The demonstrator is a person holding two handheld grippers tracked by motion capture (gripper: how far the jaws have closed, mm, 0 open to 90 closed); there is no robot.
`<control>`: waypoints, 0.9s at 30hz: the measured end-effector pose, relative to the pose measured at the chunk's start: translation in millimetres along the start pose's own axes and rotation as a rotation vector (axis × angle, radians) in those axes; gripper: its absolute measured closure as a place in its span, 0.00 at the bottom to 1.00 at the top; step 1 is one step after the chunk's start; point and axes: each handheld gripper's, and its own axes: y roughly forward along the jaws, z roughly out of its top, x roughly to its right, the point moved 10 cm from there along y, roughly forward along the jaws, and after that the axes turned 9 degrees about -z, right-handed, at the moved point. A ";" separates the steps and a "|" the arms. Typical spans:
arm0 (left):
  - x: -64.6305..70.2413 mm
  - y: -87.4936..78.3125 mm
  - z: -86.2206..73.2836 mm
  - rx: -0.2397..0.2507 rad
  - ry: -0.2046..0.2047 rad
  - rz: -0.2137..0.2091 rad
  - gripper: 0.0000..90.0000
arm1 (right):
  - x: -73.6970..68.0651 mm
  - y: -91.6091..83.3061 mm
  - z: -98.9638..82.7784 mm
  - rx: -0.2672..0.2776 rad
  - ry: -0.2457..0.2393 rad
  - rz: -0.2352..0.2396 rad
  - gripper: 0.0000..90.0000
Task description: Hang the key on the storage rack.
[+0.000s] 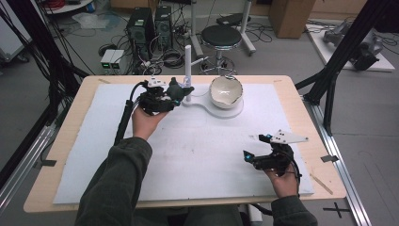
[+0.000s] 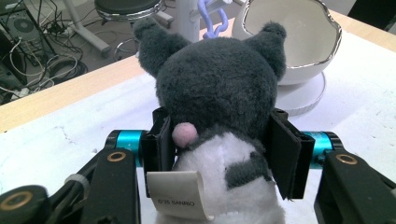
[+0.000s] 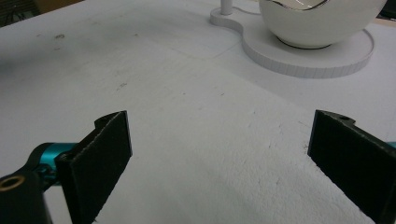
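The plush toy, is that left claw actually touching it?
Touching. In the left gripper view, the left gripper has both black pads pressed against the plush toy.

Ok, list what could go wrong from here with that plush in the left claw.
1. The left claw squeezes the grey plush toy only across its soft body; it could slip or twist out when moved.
2. The plush sits close to the white post and the egg-shaped bowl; a swing could knock either.
3. The purple clip above the plush's head might snag on the post.
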 end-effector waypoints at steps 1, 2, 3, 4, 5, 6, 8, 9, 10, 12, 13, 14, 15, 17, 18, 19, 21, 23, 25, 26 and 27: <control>0.1 0.2 -0.1 0.000 -0.001 -0.001 0.53 | 0.0 0.0 0.0 0.000 -0.001 0.000 0.06; -0.1 0.3 -0.1 -0.001 0.002 0.000 0.52 | 0.0 0.0 -0.1 -0.001 -0.001 0.000 0.06; -0.2 0.2 -0.1 -0.001 0.003 0.001 0.52 | -0.1 0.0 0.1 0.000 0.001 0.000 0.06; -0.1 0.3 0.1 0.001 0.000 0.002 0.52 | -0.1 0.0 0.1 0.001 0.001 0.000 0.06; -0.2 0.3 -0.1 -0.001 -0.002 0.002 0.50 | -0.2 -0.1 0.2 0.001 0.002 0.001 0.06; -0.5 0.4 -0.7 -0.006 -0.001 0.001 0.48 | 0.0 -0.2 0.2 0.001 0.002 0.000 0.06; -0.8 0.6 -1.4 -0.010 0.001 0.002 0.43 | 0.0 -0.2 0.2 0.002 0.001 0.000 0.06; -1.3 0.4 -1.1 -0.007 0.000 0.006 0.41 | 0.0 -0.2 0.2 0.002 0.001 0.000 0.06; -1.4 0.1 -0.6 -0.004 -0.001 0.005 0.39 | -0.1 -0.2 0.2 0.001 0.002 0.000 0.06; -1.4 -1.2 0.0 -0.003 0.003 0.002 0.38 | -0.1 0.0 0.0 0.000 0.001 0.000 0.06; -0.8 -1.4 0.2 -0.001 0.000 -0.001 0.38 | 0.0 0.1 0.0 0.000 0.000 0.000 0.06; -0.4 -1.5 0.2 -0.001 -0.001 -0.003 0.38 | 0.1 0.1 -0.1 -0.001 0.000 0.000 0.06; 0.0 -2.0 0.0 -0.003 0.001 -0.004 0.38 | 0.1 0.2 -0.1 0.000 -0.001 0.000 0.06; 1.5 -2.6 0.0 -0.001 0.006 -0.006 0.38 | 0.5 0.2 -0.6 -0.003 0.001 -0.002 0.06; 2.5 -2.9 0.0 0.001 0.008 -0.013 0.38 | 0.6 0.3 -0.7 -0.003 0.002 -0.001 0.06; 3.2 -3.4 0.0 0.004 0.010 -0.016 0.38 | 1.0 0.2 -0.9 -0.004 0.002 -0.001 0.06; 4.4 -4.1 -0.8 0.006 0.013 -0.020 0.38 | 1.3 -0.3 -1.2 -0.006 0.011 -0.003 0.06; 5.0 -5.2 -1.9 0.001 0.020 -0.023 0.38 | 1.6 -0.6 -1.8 -0.009 0.017 -0.004 0.06; 6.5 -6.4 -2.5 0.003 0.020 -0.029 0.39 | 3.3 -0.1 -1.8 -0.005 0.007 -0.006 0.06; 7.3 -7.1 -2.6 0.005 0.022 -0.032 0.39 | 3.3 -0.1 -2.0 -0.007 0.008 -0.005 0.06; 7.9 -8.5 -2.9 0.004 0.026 -0.034 0.39 | 3.3 -0.1 -2.1 -0.008 0.009 -0.005 0.06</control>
